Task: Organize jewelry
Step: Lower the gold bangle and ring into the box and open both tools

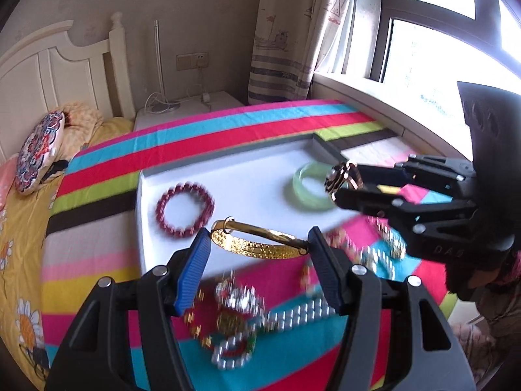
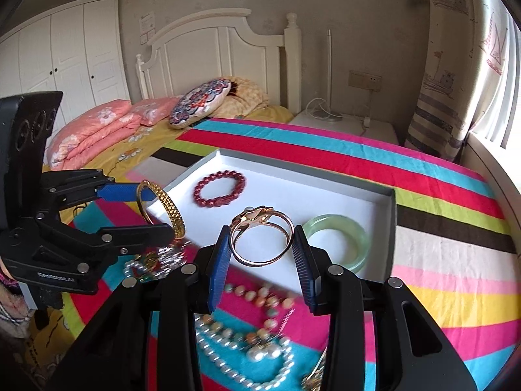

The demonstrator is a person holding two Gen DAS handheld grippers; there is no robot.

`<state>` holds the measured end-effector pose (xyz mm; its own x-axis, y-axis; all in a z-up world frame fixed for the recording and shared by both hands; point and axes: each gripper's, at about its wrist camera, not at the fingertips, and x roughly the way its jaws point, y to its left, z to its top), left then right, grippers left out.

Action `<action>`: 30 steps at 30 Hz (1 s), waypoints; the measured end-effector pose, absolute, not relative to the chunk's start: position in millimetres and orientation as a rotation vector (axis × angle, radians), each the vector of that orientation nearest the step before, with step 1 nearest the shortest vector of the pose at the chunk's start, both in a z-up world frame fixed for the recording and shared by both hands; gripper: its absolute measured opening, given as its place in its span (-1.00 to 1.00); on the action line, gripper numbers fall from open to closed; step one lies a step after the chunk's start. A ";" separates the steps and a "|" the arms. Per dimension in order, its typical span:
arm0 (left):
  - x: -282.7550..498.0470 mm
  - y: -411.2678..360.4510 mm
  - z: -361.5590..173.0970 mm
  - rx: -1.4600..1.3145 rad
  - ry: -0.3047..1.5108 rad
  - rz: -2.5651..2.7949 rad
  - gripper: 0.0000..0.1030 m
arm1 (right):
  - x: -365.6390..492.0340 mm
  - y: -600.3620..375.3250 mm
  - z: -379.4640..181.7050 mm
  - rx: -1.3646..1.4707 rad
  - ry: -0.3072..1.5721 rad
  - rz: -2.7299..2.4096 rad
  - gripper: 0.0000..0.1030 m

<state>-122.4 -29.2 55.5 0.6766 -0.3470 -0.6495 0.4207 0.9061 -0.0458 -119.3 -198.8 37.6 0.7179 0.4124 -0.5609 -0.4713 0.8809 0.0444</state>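
Now left gripper [image 1: 257,254] jaws clamping gold bangle [image 1: 257,242], right gripper [image 2: 262,249] jaws pinching rose-gold bracelet [image 2: 262,238]

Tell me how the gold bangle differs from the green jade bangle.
The textured gold bangle is thin and held in the left gripper; the translucent green jade bangle is thick, smooth and lies flat in the white tray. The gold one hangs above the tray's edge. Both are rigid rings.
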 end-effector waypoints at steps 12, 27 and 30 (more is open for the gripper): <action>-38.3 -58.1 41.0 0.024 0.745 -0.393 0.18 | -9.5 -210.7 21.2 -0.088 0.768 0.396 -0.27; -12.3 -55.8 16.5 -0.025 0.786 -0.357 0.18 | 33.6 -190.3 8.8 -0.137 0.925 0.371 -0.27; -16.0 -54.0 11.0 -0.013 0.804 -0.350 0.20 | 36.0 -187.9 6.2 -0.138 0.946 0.358 -0.24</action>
<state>-16.0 -54.0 11.0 0.6397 -0.3114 -0.7027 0.3019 0.9426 -0.1429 36.0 -187.9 6.2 0.5313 0.2388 -0.8129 -0.3586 0.9326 0.0396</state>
